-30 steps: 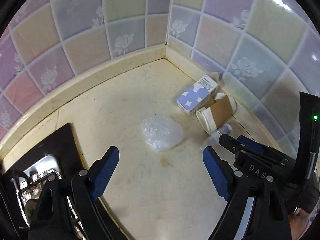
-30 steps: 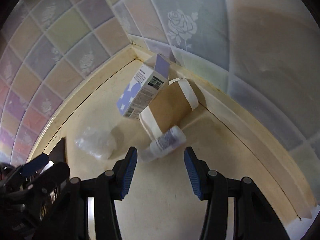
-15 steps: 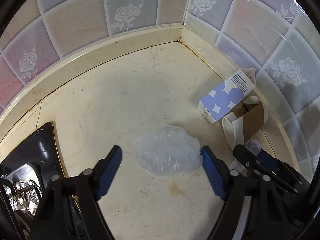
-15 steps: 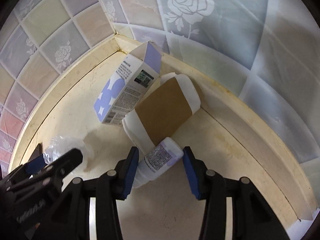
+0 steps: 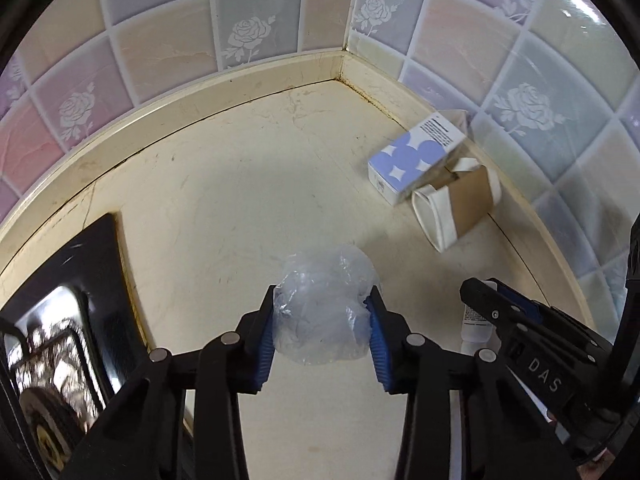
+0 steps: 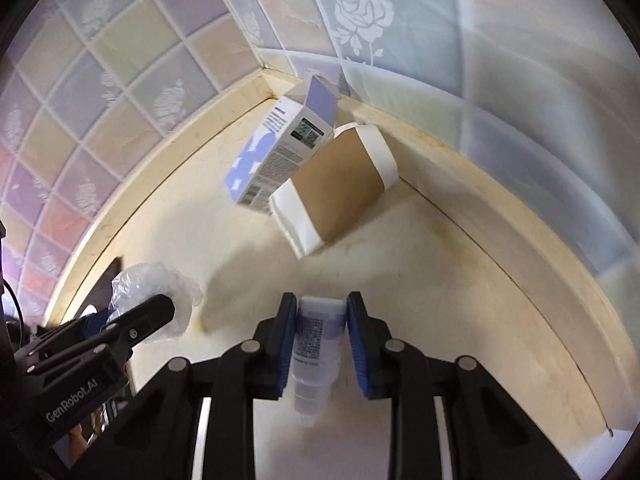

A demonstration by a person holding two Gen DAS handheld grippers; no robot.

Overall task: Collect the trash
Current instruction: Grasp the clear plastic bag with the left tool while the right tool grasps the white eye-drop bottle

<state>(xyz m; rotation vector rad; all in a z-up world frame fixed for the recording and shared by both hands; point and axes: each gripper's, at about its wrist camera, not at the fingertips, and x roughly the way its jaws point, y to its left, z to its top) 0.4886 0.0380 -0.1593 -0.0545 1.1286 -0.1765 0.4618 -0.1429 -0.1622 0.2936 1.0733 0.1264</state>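
Clear crumpled plastic wrap (image 5: 326, 304) now sits squeezed between the blue pads of your left claw (image 5: 322, 332); a second ago that claw stood wide above it, with the wrap lying loose on the cream desk (image 5: 224, 184). Its jaws are closing, and the pads already dent the wrap on both sides.

Your right claw (image 6: 320, 344) has changed the same way. It stood apart around the small white bottle (image 6: 318, 344); now the jaws are closing narrow on it, pads against its sides, cap end pointing back toward you. The bottle looks lifted or tipped off the desk, though you cannot be sure from this angle.

For the task, that probably means two pieces of trash are in hand at once. Two remain in the tiled corner: the blue and white carton (image 5: 416, 164) and the paper cup (image 5: 456, 208) with its brown sleeve, lying on their sides and touching each other. No bin shows in either view, so where you carry these is unclear.
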